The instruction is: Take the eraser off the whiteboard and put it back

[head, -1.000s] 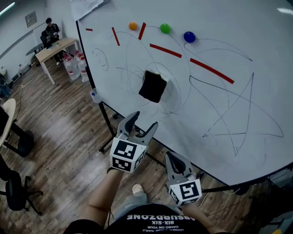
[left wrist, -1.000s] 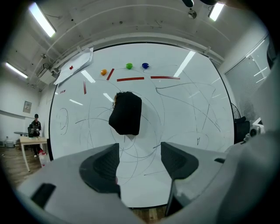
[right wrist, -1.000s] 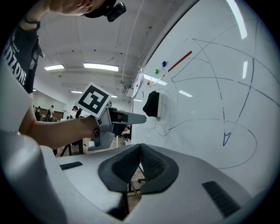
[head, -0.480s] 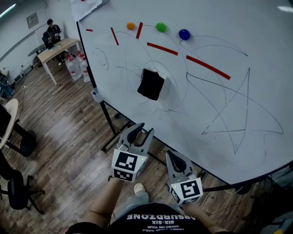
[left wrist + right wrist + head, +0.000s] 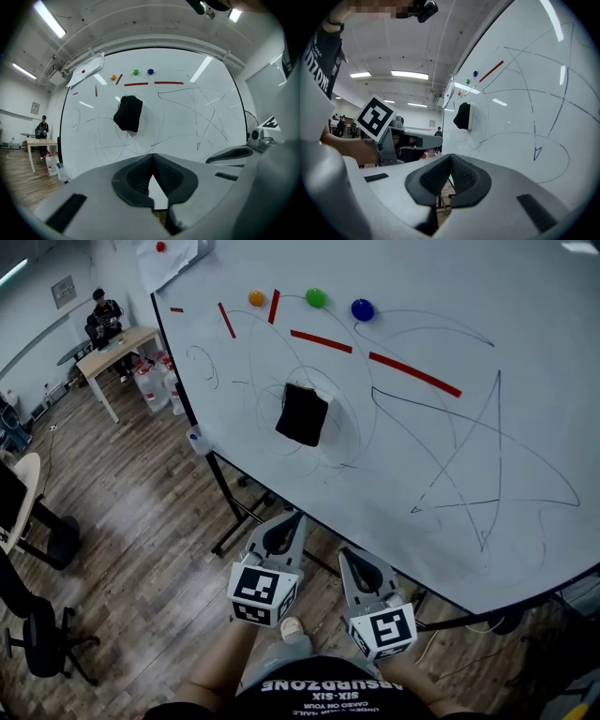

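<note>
A black eraser (image 5: 302, 414) sticks to the whiteboard (image 5: 487, 352) among pen scribbles; it also shows in the left gripper view (image 5: 128, 113) and, edge-on, in the right gripper view (image 5: 464, 116). My left gripper (image 5: 291, 521) hangs low in front of the board, well short of the eraser, its jaws shut with nothing between them. The right gripper (image 5: 357, 570) sits beside it, a little lower, also shut and empty. From the left gripper's camera (image 5: 152, 157) the pads meet at the tips; the right gripper's (image 5: 450, 159) pads likewise touch.
Red magnetic strips (image 5: 413, 374) and orange (image 5: 256, 297), green (image 5: 315, 297) and blue (image 5: 362, 308) magnets sit on the board's upper part. A marker cup (image 5: 196, 440) hangs at the board's left edge. A desk (image 5: 117, 345) with a seated person (image 5: 105, 313) stands far left; chairs (image 5: 42, 638) below.
My left gripper has drawn back from the board and sunk, and its jaws have gone from wide open to shut. The right gripper has stayed put.
</note>
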`<state>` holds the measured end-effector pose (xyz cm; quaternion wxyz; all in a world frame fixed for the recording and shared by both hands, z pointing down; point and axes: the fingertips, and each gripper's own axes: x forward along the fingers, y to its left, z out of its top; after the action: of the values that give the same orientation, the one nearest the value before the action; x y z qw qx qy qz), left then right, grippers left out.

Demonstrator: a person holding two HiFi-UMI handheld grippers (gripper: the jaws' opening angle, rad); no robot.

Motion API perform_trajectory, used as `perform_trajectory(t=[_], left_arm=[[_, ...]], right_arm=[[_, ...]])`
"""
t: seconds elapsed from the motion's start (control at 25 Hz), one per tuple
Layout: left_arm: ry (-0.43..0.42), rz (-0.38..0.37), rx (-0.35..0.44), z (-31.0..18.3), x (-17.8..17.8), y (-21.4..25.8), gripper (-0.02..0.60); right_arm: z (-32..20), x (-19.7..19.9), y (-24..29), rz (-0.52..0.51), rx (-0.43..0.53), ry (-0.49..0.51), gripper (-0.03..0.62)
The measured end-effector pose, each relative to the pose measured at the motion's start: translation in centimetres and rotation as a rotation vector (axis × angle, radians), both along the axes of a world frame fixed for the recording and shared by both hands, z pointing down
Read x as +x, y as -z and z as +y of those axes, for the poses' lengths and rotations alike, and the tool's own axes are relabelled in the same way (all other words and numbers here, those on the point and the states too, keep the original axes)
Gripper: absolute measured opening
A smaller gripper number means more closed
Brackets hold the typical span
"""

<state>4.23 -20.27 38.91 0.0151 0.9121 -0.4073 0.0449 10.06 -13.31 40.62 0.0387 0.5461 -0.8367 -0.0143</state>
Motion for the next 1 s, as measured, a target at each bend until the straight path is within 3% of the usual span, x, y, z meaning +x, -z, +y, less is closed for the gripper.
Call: perform_trajectory(t=[1.0], left_arm=[[0.007, 0.019, -0.004, 2.6, -0.4, 0.4, 0.008]], right_arm=[[1.5, 0.4, 0.9, -0.014, 0.009, 0.001, -0.002]])
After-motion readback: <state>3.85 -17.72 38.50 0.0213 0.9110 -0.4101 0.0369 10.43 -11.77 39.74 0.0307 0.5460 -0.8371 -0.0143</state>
